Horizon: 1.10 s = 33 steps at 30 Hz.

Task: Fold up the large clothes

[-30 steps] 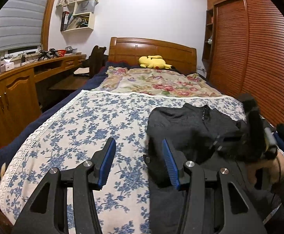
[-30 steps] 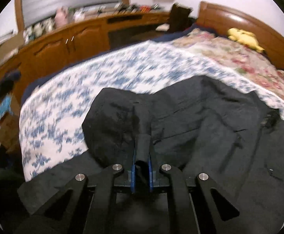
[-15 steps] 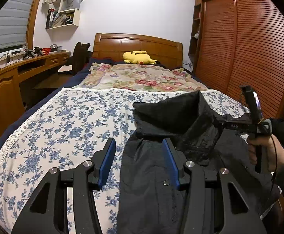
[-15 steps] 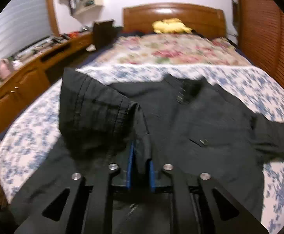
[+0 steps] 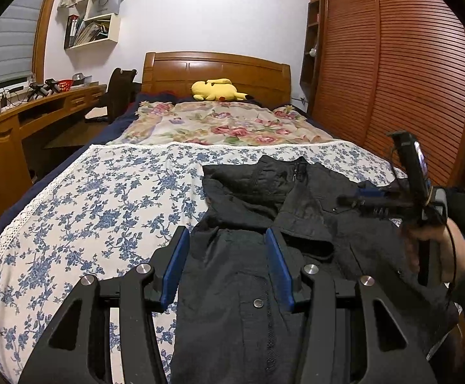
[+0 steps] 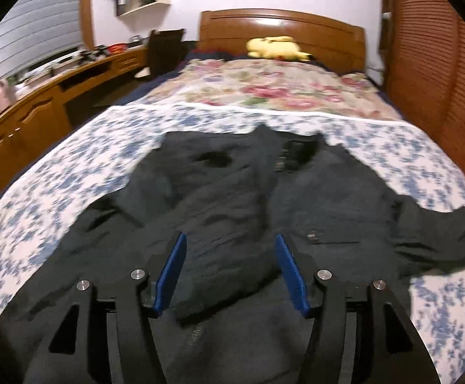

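A black jacket [image 5: 255,288] lies front up on the blue-flowered bedspread [image 5: 104,198], collar toward the headboard. Its left sleeve [image 6: 213,211] is laid across the chest, while the other sleeve [image 6: 440,236] spreads out to the right. My left gripper [image 5: 226,236] hovers open over the jacket's lower left part, nothing pinched. My right gripper [image 6: 230,240] is opening its jaws just above the folded sleeve, the pads clear of the cloth. In the left wrist view the right gripper [image 5: 349,198] shows at the right, held by a hand [image 5: 437,249].
A yellow plush toy [image 5: 215,89] rests by the wooden headboard [image 5: 216,70] on a rose-patterned quilt [image 5: 219,124]. A wooden desk [image 5: 15,118] and a chair [image 5: 120,89] line the left side. Slatted wardrobe doors [image 5: 392,80] stand close on the right.
The right gripper carried the pinched sleeve across the jacket, then opened and let it drop onto the chest. The left gripper shifted right, over the jacket, staying open.
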Motion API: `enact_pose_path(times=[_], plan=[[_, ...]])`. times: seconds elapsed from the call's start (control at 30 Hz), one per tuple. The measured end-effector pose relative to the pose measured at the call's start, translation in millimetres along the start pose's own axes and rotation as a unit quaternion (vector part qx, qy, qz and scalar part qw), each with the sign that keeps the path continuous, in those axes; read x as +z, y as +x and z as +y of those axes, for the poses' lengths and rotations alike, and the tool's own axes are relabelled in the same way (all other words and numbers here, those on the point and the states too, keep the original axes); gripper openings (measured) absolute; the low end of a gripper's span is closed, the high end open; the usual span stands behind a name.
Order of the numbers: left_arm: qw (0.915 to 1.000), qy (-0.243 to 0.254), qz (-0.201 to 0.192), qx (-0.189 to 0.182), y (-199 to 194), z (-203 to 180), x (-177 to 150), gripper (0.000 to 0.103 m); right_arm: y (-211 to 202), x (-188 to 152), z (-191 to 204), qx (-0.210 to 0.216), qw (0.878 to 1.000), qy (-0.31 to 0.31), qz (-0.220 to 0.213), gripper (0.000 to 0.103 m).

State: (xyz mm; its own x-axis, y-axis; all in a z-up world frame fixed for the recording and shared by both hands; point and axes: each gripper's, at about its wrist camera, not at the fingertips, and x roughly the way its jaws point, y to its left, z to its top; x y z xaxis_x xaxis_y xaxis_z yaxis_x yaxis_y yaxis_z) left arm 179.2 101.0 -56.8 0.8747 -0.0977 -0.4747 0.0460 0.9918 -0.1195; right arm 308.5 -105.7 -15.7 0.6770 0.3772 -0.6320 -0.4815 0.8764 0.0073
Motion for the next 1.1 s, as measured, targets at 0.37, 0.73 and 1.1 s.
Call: enact_pose_path(times=[0.37, 0.73, 1.1], plan=[[1.0, 0.002, 0.007, 0.003, 2, 1, -2, 0.05, 93, -25, 37, 0.044, 0.991, -0.068, 0.105, 0.074], [0.9998, 0.013, 0.013, 0.0, 4, -5, -4, 0.05, 135, -21, 44, 0.009, 0.985, -0.095, 0.145, 0.067], [0.9994, 0.026, 0.021, -0.003, 8, -15, -7, 0.05, 92, -12, 23, 0.013, 0.991, -0.069, 0.113, 0.005]])
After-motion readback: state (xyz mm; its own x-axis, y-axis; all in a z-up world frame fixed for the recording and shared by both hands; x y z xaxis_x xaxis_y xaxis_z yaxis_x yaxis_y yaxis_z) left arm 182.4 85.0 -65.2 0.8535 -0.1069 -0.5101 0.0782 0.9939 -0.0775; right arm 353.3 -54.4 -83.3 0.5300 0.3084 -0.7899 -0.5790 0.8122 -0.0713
